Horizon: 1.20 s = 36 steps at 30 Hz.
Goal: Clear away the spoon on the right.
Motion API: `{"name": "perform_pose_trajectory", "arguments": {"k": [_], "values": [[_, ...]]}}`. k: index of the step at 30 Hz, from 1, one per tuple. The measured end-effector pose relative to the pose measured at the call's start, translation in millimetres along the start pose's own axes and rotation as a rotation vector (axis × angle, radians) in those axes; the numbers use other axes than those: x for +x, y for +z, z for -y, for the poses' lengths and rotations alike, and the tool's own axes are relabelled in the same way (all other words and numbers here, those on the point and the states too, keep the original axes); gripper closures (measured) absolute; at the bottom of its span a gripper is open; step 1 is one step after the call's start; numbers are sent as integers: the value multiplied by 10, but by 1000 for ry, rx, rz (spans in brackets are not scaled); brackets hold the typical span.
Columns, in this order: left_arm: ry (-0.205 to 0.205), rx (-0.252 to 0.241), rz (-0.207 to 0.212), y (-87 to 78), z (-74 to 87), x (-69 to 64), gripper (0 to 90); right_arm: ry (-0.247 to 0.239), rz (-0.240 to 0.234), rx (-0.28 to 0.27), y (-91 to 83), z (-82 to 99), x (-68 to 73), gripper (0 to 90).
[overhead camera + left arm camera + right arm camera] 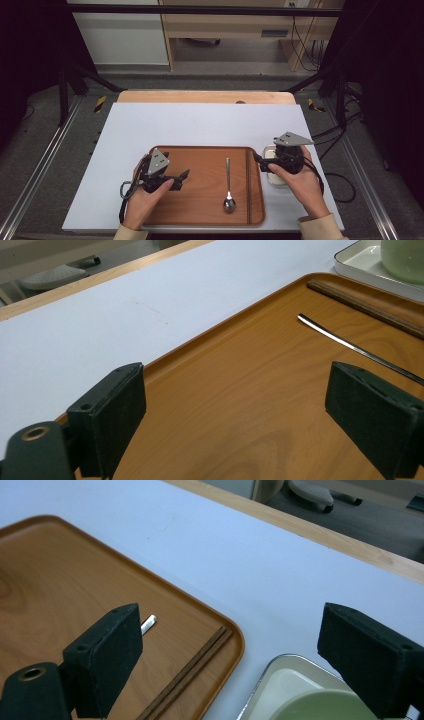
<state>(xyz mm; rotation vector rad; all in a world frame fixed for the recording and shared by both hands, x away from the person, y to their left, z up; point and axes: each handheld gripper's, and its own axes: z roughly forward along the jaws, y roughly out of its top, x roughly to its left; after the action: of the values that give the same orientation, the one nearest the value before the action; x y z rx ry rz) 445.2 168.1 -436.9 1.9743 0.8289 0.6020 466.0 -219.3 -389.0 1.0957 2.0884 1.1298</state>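
A wooden tray (pixel 200 148) lies on the white table sheet. On it rest a metal spoon (pixel 228 185), bowl toward me, and a pair of dark chopsticks (pixel 247 185) along its right side. My left gripper (pixel 176 164) hovers over the tray's left part, open with nothing between its jaws (pixel 235 405). Its view takes in the spoon handle (pixel 350 345) and chopsticks (pixel 365 307). My right gripper (pixel 264 156) is over a small white dish (pixel 274 180) just right of the tray, open and empty (pixel 230 650). A pale green cup (pixel 320 705) stands in the dish (pixel 280 680).
The white sheet (pixel 200 120) covers a wooden table whose far edge (pixel 205 96) shows beyond it. Black frame posts stand at both sides. Cables trail on the floor at the right (pixel 345 190). A wooden desk (pixel 225 30) stands farther back.
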Motion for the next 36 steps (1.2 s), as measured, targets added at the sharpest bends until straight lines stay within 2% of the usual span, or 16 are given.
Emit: {"name": "perform_pose_trajectory", "arguments": {"k": [4,9,15,18,21,32,36], "values": [[-2,-5,4,8,4,4,73,15,10,-13,-93,29,-58,134],[-5,-42,3,-18,-17,8,69,25,36,-53,-208,88,-165,156],[-13,-55,-7,-57,-18,55,67,54,71,-95,-319,142,-293,134],[-22,-65,-16,-87,-18,88,67,65,72,-94,-348,162,-344,105],[-25,-70,-20,-109,-20,110,67,72,76,-82,-372,195,-399,118],[-40,-79,-39,-173,-16,190,67,87,156,-56,-499,300,-609,209],[-44,-81,-44,-186,-10,214,68,93,192,-28,-530,366,-691,231]]}}
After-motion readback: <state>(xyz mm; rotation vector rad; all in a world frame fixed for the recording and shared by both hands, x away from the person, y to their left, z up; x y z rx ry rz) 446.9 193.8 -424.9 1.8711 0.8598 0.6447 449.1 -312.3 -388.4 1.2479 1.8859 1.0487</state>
